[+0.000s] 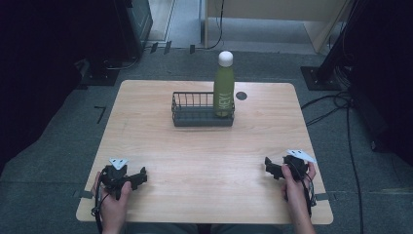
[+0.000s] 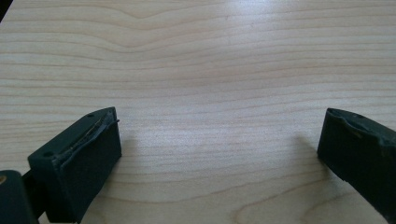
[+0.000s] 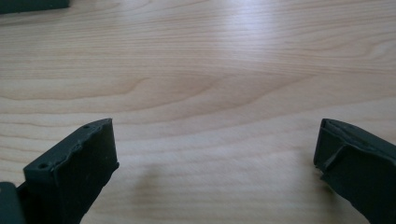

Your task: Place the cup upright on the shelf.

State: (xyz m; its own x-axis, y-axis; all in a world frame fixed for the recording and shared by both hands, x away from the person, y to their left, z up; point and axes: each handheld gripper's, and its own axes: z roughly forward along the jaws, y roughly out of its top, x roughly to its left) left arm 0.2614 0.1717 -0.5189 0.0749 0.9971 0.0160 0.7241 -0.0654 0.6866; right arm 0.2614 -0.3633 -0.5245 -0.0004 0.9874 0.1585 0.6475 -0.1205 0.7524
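At the near left corner of the wooden worktop (image 1: 204, 161), a hand (image 1: 113, 204) holds the left tool (image 1: 139, 176). It sits low over the wood. In the left gripper view its two black jaws stand far apart, with bare wood between them and nothing held.

Farther back, near the middle of the worktop, there is a dark wire basket (image 1: 192, 111). A tall green bottle (image 1: 223, 90) with a white cap (image 1: 225, 58) stands upright at the right end of the basket. Just to the right of the bottle is a small dark round spot (image 1: 241, 95) on the wood.

At the near right corner, the other hand (image 1: 294, 187) holds the right tool (image 1: 271, 168). In the right gripper view its jaws are also spread wide and hold nothing. A dark edge of the basket (image 3: 32, 4) shows at the top left corner there.
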